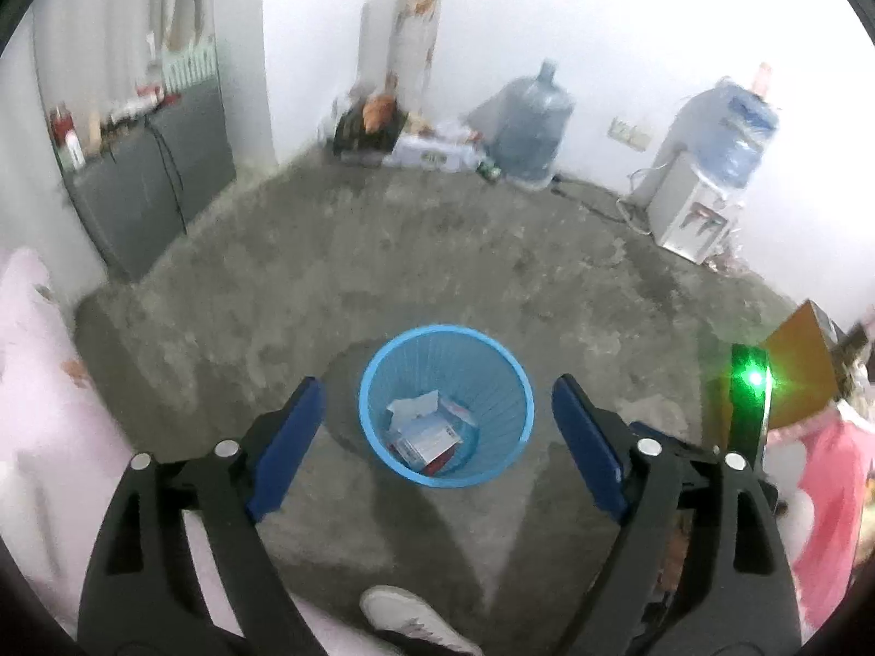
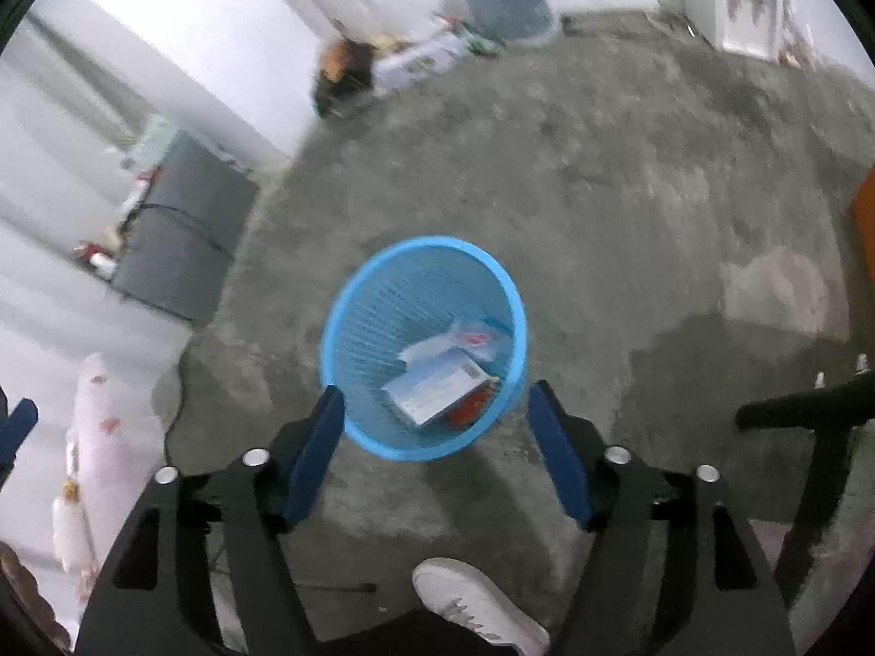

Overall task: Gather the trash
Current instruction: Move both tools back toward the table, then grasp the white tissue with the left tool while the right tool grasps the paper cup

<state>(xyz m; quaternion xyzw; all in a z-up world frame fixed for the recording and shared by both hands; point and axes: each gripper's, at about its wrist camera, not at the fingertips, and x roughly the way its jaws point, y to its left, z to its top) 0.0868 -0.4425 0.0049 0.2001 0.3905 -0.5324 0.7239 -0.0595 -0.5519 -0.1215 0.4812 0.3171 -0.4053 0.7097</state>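
Note:
A blue plastic waste basket [image 1: 377, 377] stands on the grey concrete floor; it also shows in the right wrist view [image 2: 350, 300]. Inside lie pieces of trash: a white-and-blue box [image 1: 429, 437] [image 2: 437, 391], white paper [image 1: 413, 404] and a red packet [image 2: 473, 407]. My left gripper [image 1: 437, 399] is open and empty, held above the basket. My right gripper [image 2: 435, 402] is open and empty, also above the basket, its blue fingertips [image 2: 328, 410] on either side of the near rim.
The person's white shoe [image 1: 404, 615] [image 2: 470, 596] is on the floor near the basket. A grey cabinet [image 1: 153, 175] stands at left, water jugs [image 1: 530, 120] and a dispenser [image 1: 694, 208] by the far wall, pink bedding [image 1: 38, 382] at left.

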